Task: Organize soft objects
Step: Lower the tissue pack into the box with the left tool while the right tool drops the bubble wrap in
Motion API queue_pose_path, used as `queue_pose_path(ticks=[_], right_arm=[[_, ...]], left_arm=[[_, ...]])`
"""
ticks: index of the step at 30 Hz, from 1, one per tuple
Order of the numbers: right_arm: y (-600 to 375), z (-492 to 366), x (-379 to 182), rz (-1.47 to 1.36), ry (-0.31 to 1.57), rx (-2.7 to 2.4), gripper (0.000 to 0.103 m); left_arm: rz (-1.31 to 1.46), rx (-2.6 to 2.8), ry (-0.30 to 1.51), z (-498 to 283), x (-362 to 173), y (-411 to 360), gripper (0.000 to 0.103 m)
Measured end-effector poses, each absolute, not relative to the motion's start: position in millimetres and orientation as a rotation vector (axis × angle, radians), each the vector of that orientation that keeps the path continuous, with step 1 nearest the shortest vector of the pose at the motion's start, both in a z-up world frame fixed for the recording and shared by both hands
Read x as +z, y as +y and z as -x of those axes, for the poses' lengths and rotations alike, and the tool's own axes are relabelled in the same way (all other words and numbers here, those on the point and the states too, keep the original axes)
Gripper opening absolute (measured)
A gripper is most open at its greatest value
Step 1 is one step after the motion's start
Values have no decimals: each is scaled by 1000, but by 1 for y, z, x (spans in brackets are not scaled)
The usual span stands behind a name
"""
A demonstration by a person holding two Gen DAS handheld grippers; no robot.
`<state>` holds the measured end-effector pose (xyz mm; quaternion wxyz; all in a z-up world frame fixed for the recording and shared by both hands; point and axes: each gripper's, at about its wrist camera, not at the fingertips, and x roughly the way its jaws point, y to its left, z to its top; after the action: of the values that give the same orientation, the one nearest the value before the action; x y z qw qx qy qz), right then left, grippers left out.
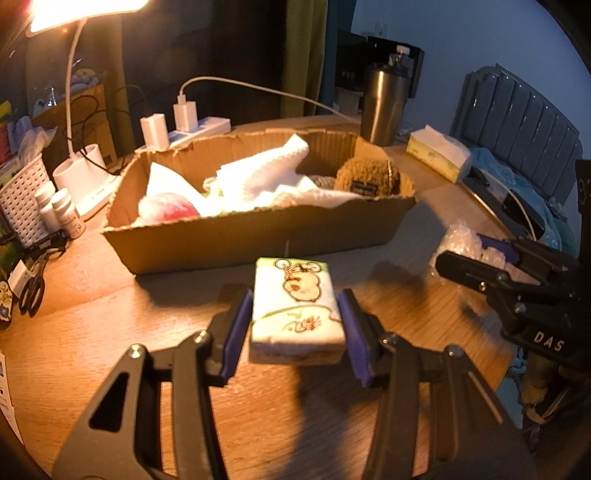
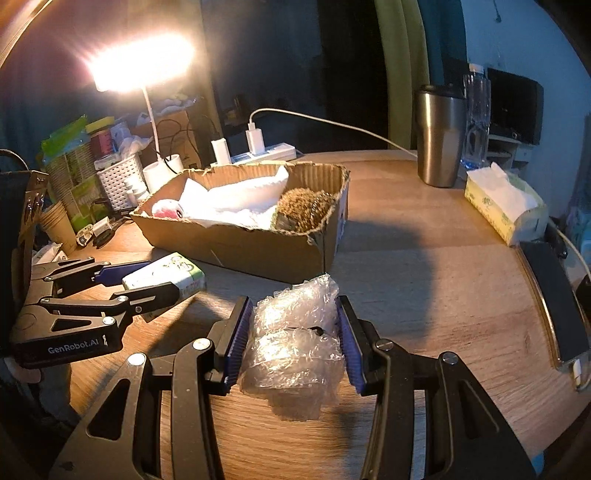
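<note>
Corrugated brown cardboard forms the low open box (image 1: 258,236) at the middle of the wooden table (image 1: 92,325), and everything else sits around it. Inside the box lie white cloths (image 1: 266,173), a pink-and-white bundle (image 1: 166,208) at its lamp end, and a fuzzy brown plush item (image 1: 369,177) at the opposite end.

In front of the box's near wall, the left gripper (image 1: 295,325) clamps a small tissue pack (image 1: 297,314) printed with a cartoon animal; both blue pads press its sides, and the pack appears lifted off the table. Beside it, off the box's plush-end corner, the right gripper (image 2: 293,343) squeezes a crumpled wad of clear bubble wrap (image 2: 295,343), with the pads touching it on both sides.

Behind the box stand a white power strip (image 1: 199,127) with chargers plugged in and a lit desk lamp (image 1: 85,14). Beyond the plush end stand a steel tumbler (image 2: 439,140) and an open yellow tissue box (image 2: 506,203). A white basket (image 1: 22,199) and small bottles (image 1: 66,212) sit past the lamp end.
</note>
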<state>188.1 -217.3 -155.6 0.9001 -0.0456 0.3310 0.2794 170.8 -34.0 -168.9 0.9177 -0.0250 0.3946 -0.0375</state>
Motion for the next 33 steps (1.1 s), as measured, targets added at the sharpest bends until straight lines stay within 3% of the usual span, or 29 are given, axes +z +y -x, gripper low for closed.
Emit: queue_pose_path(ticks=[33], right_arm=[[-194,-205,-98,146,547,601,48]], left_arm=[[96,-72,627,-169,-103,-4,49]])
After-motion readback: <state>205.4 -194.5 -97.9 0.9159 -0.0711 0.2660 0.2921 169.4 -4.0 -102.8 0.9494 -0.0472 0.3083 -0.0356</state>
